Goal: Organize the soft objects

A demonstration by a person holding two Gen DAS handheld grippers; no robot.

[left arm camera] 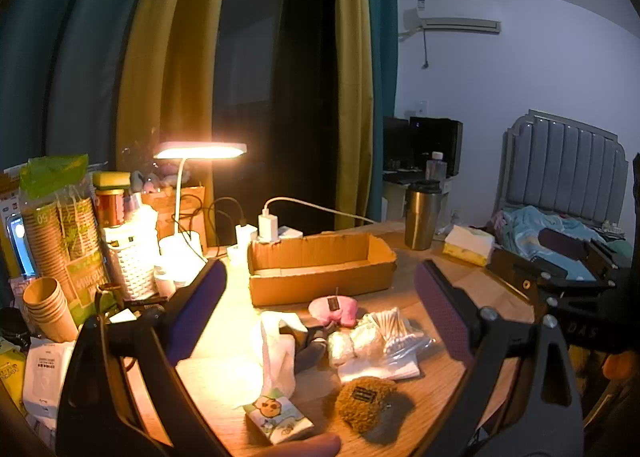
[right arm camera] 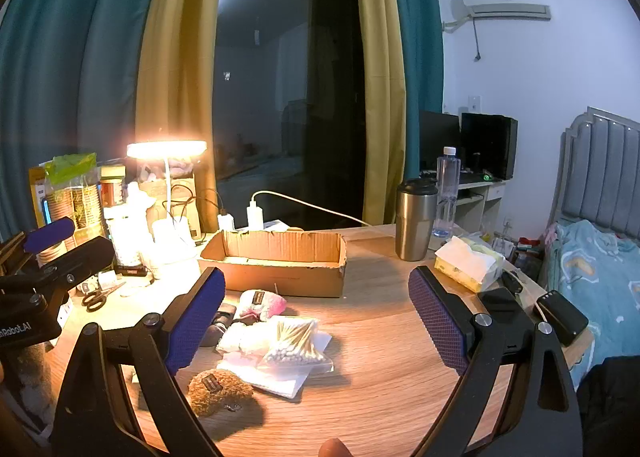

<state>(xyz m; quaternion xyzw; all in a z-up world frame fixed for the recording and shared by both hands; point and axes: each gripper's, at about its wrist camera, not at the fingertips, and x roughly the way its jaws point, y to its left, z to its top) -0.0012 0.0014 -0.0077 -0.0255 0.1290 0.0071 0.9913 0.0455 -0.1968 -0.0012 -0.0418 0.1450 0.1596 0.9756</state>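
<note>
Brown plush (right arm camera: pixel 218 391): fuzzy rounded lump with a dark tag, lying on the worktop (right arm camera: pixel 380 377) nearest the cameras.
Pink plush (right arm camera: pixel 262 304): fluffy, tagged, just in front of the cardboard box (right arm camera: pixel 276 263).
Cotton swabs (right arm camera: pixel 296 341): clear crinkled bag on white tissue sheets, between the two plush pieces.
Cardboard box: shallow, corrugated, open-topped.
Tissue pack (left arm camera: pixel 278 419): soft printed wrapper.
Left gripper (left arm camera: pixel 320 309): spread wide, holding nothing.
Right gripper (right arm camera: pixel 316 317): spread wide, holding nothing.
Desk lamp (right arm camera: pixel 166 149): flat glowing head.

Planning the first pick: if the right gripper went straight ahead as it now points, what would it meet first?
Probably the clear bag of cotton swabs in the pile on the wooden table. The right gripper, jaws open, points over it toward the open cardboard box; depth is unclear.
</note>
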